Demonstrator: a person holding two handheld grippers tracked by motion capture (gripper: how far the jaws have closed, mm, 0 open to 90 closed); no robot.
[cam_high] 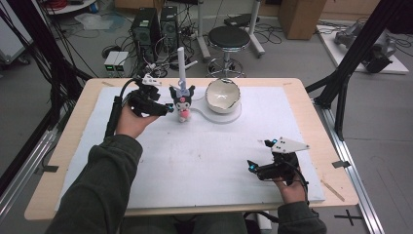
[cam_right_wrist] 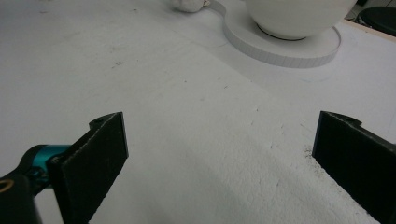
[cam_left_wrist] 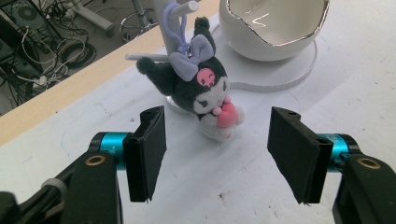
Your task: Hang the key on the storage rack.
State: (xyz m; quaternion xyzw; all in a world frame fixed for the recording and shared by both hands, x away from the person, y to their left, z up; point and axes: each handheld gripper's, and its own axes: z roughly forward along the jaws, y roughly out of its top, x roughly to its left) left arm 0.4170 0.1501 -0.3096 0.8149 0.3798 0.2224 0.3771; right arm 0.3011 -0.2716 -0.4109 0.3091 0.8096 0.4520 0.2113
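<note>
At the far middle of the worktop (cam_high: 73,146), a small black plush doll (cam_high: 182,101) with a lilac bow hangs by its loop from a white peg stand (cam_high: 181,66), its feet on the white mat. The left tongs (cam_high: 168,108) sit just to its left, jaws spread wide and empty, the doll just beyond the gap between them. Right of the doll stands a white eggshell-shaped bowl (cam_high: 223,95) on a round white base. The right tongs (cam_high: 251,165) rest near the right front edge, well apart from the doll, jaws wide open over bare mat.
</note>
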